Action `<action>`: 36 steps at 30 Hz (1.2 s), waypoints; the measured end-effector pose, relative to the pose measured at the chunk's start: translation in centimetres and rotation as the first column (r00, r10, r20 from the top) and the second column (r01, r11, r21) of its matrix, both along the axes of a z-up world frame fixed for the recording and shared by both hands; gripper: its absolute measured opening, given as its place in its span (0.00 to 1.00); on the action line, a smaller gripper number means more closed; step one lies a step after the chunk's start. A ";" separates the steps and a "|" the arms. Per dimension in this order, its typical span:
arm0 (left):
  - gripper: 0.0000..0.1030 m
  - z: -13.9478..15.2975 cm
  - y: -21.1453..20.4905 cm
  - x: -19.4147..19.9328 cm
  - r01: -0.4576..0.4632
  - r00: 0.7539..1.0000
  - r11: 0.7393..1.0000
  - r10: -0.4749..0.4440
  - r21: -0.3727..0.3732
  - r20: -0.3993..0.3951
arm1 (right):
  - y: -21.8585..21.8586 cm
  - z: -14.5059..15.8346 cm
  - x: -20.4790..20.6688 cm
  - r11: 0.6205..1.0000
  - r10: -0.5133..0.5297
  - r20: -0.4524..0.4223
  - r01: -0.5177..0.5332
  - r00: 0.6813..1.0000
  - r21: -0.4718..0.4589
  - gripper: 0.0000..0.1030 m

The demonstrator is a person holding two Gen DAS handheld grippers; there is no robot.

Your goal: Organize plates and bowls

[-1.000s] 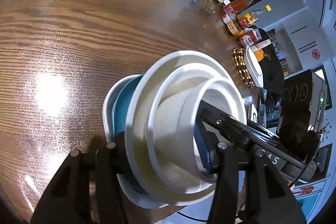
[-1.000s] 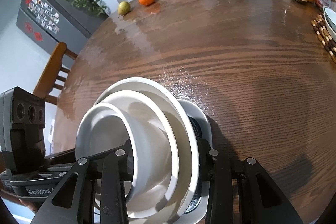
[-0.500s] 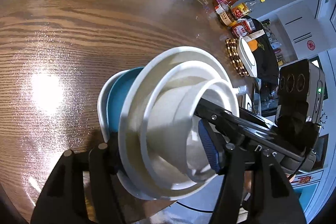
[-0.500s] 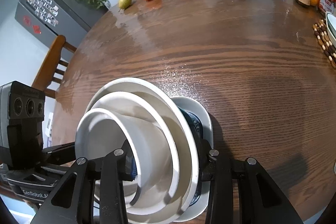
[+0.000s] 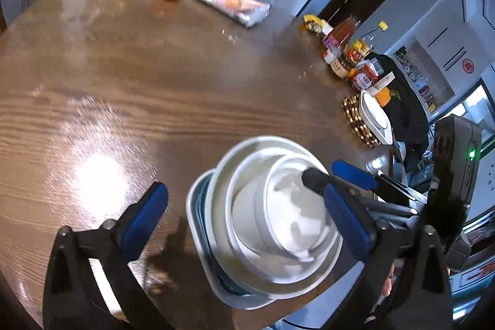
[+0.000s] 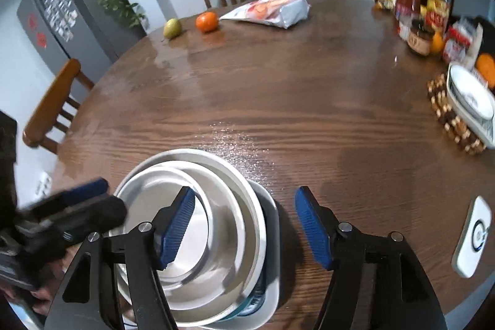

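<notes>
Nested stack of bowls and plates (image 5: 272, 234) rests on the bench (image 5: 154, 88). Left hand-held gripper (image 5: 250, 225) and right hand-held gripper (image 6: 244, 231) have just been opening; both stand apart, gripping nothing.

Between the blue-padded black fingers (image 6: 178, 226) sit nested white bowls (image 6: 198, 225) over a teal dish (image 5: 202, 206) and a white plate (image 6: 272, 225), all plain. Ahead of the fingers, the table (image 6: 278, 101) is dark brown with streaked wood grain. Farther ahead lie an orange fruit (image 6: 206, 21), a yellow-green pear (image 6: 172, 27) and a white packet (image 6: 272, 10) printed in orange-red. To the right, a brown-and-cream checkered trivet (image 6: 448, 116).
</notes>
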State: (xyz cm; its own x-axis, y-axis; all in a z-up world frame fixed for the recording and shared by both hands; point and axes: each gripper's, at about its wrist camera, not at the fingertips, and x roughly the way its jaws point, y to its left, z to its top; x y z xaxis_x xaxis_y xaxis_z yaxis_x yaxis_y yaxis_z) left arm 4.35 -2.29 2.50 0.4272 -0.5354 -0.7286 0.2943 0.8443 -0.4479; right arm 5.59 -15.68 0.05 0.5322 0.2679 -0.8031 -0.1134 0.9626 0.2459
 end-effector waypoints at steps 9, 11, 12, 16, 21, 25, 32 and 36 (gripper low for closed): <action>0.99 1.1 0.4 -2.9 0.000 0.980 0.993 -0.024 0.121 0.197 | 0.7 0.5 -1.3 0.999 0.015 0.068 -0.012 0.998 -0.042 0.66; 0.99 1.5 0.6 -3.7 -0.012 0.964 0.988 -0.029 0.152 0.263 | 0.7 1.0 -1.8 0.999 0.009 0.099 -0.005 0.995 -0.048 0.67; 0.99 1.6 0.7 -4.0 -0.017 0.959 0.987 -0.030 0.162 0.282 | 0.7 1.2 -2.1 0.999 0.007 0.115 -0.002 0.993 -0.050 0.67; 0.99 1.7 1.1 -5.1 -0.030 0.940 0.982 -0.036 0.187 0.341 | 0.8 2.3 -3.7 0.997 0.005 0.213 0.012 0.977 -0.082 0.71; 0.99 0.9 1.4 -6.2 -0.035 0.937 0.981 -0.034 0.193 0.346 | 1.1 2.6 -5.2 0.991 -0.008 0.285 0.047 0.958 -0.128 0.72; 0.99 0.0 1.3 -6.6 -0.020 0.944 0.981 -0.045 0.193 0.326 | 1.1 2.2 -6.4 0.993 -0.001 0.309 0.037 0.951 -0.110 0.72; 0.99 -0.8 1.9 -7.2 -0.064 0.942 0.974 -0.012 0.216 0.336 | 1.0 1.3 -8.5 0.990 -0.007 0.350 0.056 0.937 -0.131 0.79; 0.99 -1.8 2.0 -7.4 -0.059 0.950 0.973 -0.014 0.224 0.311 | 0.4 0.5 -9.2 0.995 -0.023 0.345 0.056 0.938 -0.088 0.82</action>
